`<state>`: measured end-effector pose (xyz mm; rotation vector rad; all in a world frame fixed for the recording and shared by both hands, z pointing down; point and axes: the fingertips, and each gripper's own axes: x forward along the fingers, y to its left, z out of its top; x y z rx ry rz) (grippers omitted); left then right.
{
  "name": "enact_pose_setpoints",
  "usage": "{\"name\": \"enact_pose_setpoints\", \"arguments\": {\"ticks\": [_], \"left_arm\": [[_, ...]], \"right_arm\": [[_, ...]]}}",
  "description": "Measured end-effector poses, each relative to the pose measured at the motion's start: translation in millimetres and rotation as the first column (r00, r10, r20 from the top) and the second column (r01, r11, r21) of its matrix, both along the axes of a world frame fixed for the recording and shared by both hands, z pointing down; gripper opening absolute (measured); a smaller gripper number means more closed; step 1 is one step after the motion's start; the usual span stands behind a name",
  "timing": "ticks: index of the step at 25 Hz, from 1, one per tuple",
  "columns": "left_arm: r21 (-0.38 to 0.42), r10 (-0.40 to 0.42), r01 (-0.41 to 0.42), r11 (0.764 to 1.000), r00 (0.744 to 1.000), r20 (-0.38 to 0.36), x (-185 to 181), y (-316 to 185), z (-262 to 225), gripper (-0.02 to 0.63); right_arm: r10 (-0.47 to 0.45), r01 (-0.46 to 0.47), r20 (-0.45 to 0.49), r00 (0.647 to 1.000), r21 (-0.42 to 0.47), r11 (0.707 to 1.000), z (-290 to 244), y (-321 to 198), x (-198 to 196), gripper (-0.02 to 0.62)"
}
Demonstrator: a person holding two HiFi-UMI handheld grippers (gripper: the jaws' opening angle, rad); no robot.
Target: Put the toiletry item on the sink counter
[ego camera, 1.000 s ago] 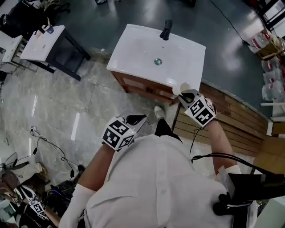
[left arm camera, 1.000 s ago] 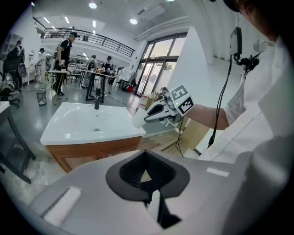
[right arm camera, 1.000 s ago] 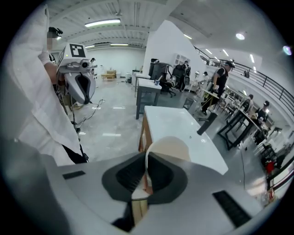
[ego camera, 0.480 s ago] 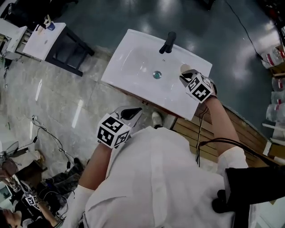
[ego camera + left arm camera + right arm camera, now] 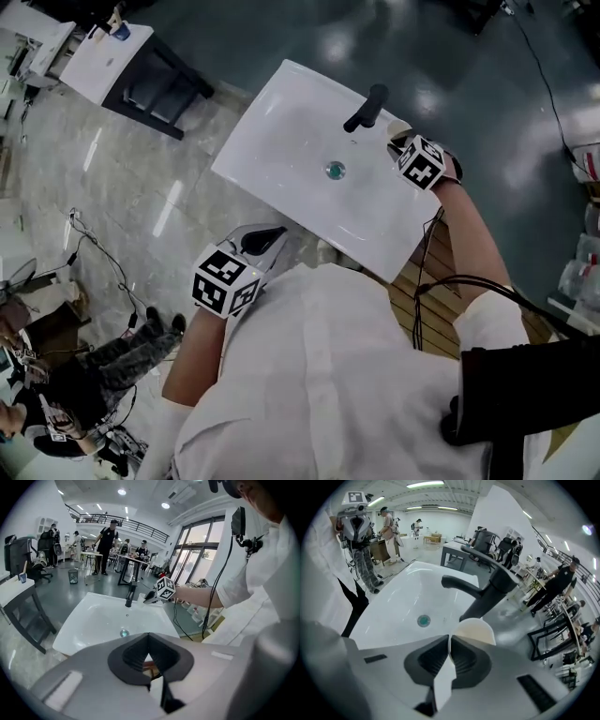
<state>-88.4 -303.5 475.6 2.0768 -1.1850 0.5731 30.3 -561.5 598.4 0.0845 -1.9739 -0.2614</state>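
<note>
A white sink counter with a black faucet and a green drain lies ahead of me. My right gripper hovers over the counter's back right corner, just right of the faucet. It is shut on a cream, round-edged toiletry item, which sticks out past the jaws beside the faucet. My left gripper hangs short of the sink's near edge, shut with nothing in it. From the left gripper view, the sink and the right gripper are ahead.
A small white table on a dark frame stands at the far left. Wooden slats lie on the floor to the right of the sink. Cables trail on the floor at left. Several people stand in the background of both gripper views.
My right gripper carried the cream item from the sink's near right corner across to the back right, beside the faucet. The left gripper stayed low by the sink's front edge.
</note>
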Motion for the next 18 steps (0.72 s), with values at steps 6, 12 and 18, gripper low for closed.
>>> {"name": "enact_pose_setpoints", "arguments": {"ticks": [6,12,18], "left_arm": [[-0.033,-0.061,0.061,0.998,0.998,0.018,-9,-8,5,0.006],[-0.048,-0.104,0.105,0.993,0.994,0.027,-13,-7,9,0.006],[-0.044,-0.120,0.121,0.992,0.992,0.026,-19,-2,4,0.006]], "right_arm": [[-0.070,0.069,-0.052,0.996,-0.021,0.997,24,-26,-10,0.015],[-0.104,0.101,-0.076,0.992,-0.032,0.994,32,-33,-14,0.015],[-0.124,0.120,-0.100,0.987,-0.045,0.992,28,-32,-21,0.017]]}}
